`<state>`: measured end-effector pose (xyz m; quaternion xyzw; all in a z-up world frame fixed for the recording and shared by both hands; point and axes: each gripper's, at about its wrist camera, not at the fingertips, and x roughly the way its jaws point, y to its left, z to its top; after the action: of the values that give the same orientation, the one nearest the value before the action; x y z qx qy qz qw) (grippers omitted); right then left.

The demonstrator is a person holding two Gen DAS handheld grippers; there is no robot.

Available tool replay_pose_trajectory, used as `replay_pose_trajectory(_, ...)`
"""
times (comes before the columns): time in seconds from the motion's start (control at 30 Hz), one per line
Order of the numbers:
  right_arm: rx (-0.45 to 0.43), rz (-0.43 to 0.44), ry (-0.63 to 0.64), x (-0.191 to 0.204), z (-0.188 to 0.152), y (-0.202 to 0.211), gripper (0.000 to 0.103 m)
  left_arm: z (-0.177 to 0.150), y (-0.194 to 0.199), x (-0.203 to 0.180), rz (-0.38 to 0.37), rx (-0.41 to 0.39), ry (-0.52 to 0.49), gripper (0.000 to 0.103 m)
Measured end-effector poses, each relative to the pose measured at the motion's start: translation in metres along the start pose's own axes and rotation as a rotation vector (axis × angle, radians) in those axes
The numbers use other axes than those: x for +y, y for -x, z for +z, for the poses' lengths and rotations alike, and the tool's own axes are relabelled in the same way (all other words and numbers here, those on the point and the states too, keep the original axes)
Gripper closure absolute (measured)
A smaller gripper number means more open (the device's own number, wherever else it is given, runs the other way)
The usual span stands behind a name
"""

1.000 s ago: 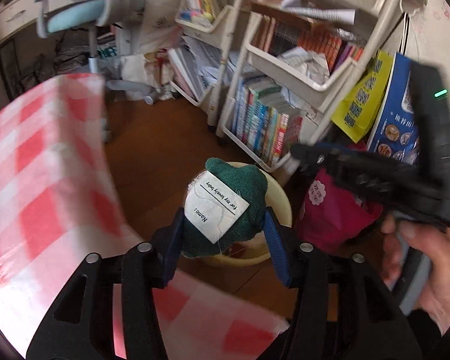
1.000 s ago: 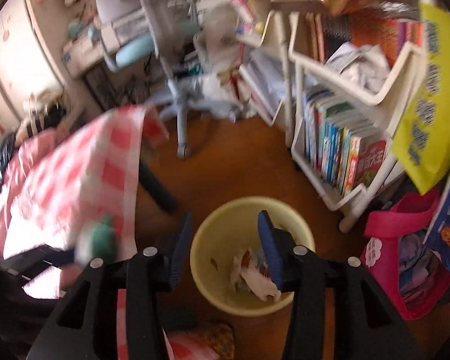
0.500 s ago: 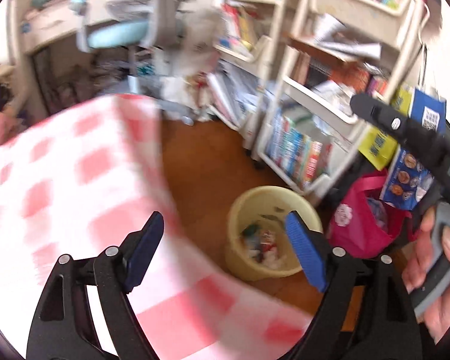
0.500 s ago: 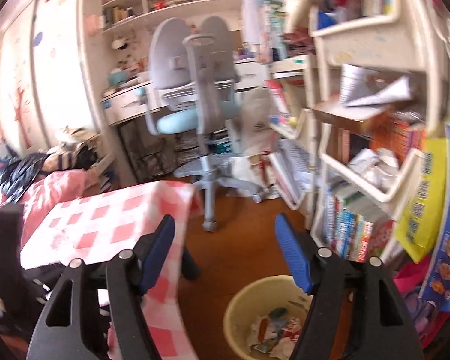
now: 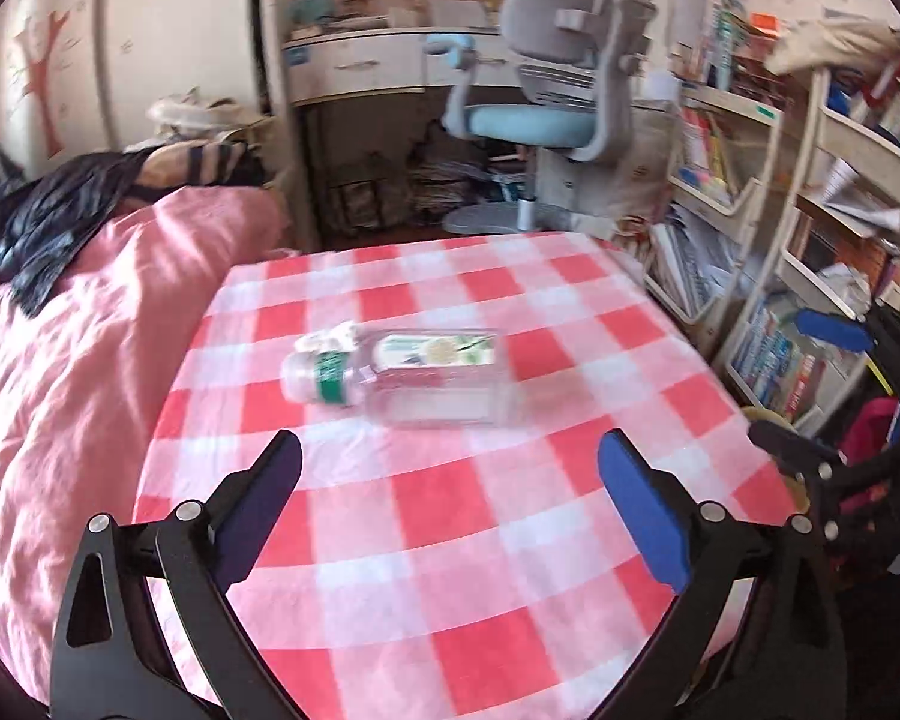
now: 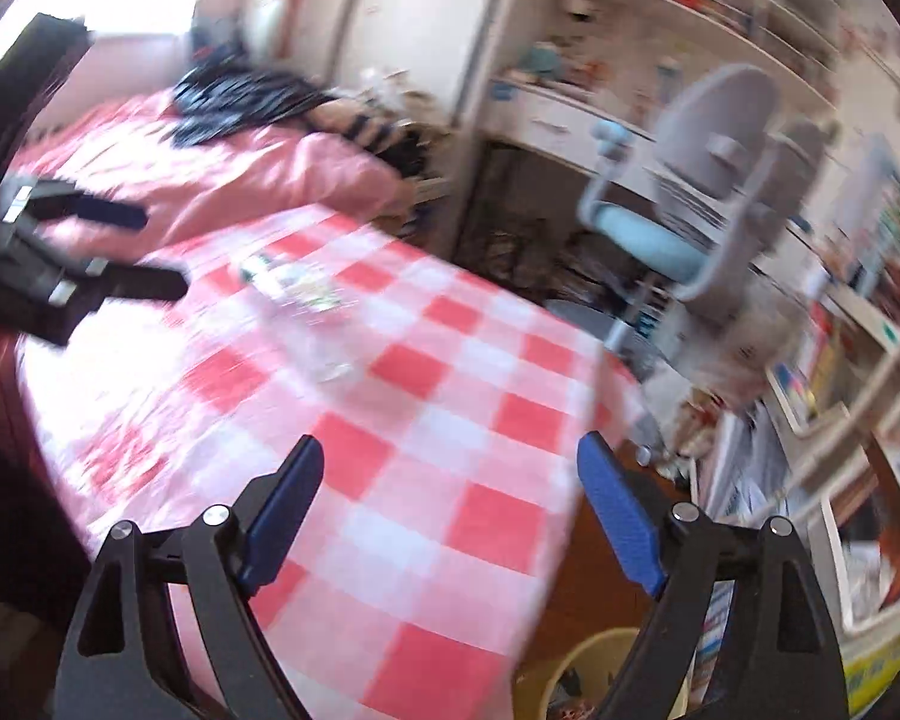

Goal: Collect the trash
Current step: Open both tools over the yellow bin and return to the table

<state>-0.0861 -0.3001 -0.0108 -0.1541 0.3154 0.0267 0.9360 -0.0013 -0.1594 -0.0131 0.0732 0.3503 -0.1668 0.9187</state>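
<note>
Two clear plastic bottles [image 5: 402, 375] lie side by side on the red-and-white checked table [image 5: 450, 540], with a small white scrap [image 5: 336, 333] touching them; in the right wrist view the bottles [image 6: 294, 291] are blurred. My left gripper [image 5: 450, 462] hangs above the table short of the bottles, its jaws opening with nothing between them. My right gripper [image 6: 450, 462] is over the table's near right edge, its jaws also opening and empty. Each gripper shows in the other's view: the right gripper [image 5: 810, 384] and the left gripper [image 6: 150, 249]. The yellow trash bin [image 6: 582, 672] stands on the floor below the table edge.
A bed with a pink duvet [image 5: 90, 330] and a dark jacket [image 5: 48, 222] adjoins the table's left side. A grey and blue desk chair [image 5: 570, 90] stands behind the table. White shelves full of books [image 5: 780, 240] line the right.
My left gripper let a green plush item go into the yellow bin. Both grippers then swung from the bin up toward the table, and their jaws widened.
</note>
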Motion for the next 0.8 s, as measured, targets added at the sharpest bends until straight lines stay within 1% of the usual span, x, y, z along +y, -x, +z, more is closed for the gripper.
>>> replay_pose_trajectory(0.07,0.017,0.023,0.064,0.02,0.005,-0.007,0.019,0.001,-0.006,0.029,0.103,0.048,0.05,0.008)
replay_pose_trajectory(0.13,0.028,0.037,0.087,0.035,0.01,-0.014,0.019,0.001,-0.002,0.05,0.121,0.024,0.069,0.008)
replay_pose_trajectory(0.2,0.032,0.039,0.088,0.046,0.016,-0.018,0.018,0.0,-0.001,0.067,0.144,0.02,0.091,0.008)
replay_pose_trajectory(0.37,0.043,0.041,0.076,0.07,0.03,-0.032,0.014,-0.005,-0.005,0.089,0.104,0.056,0.152,0.008)
replay_pose_trajectory(0.53,0.084,0.053,0.139,0.093,0.031,-0.045,0.014,-0.006,-0.003,0.096,0.089,0.059,0.177,0.008)
replay_pose_trajectory(0.67,0.11,0.055,0.174,0.101,0.029,-0.05,0.014,-0.006,-0.002,0.097,0.074,0.063,0.193,0.008)
replay_pose_trajectory(0.8,0.12,0.05,0.173,0.099,0.028,-0.05,0.013,-0.006,-0.003,0.094,0.068,0.067,0.185,0.008)
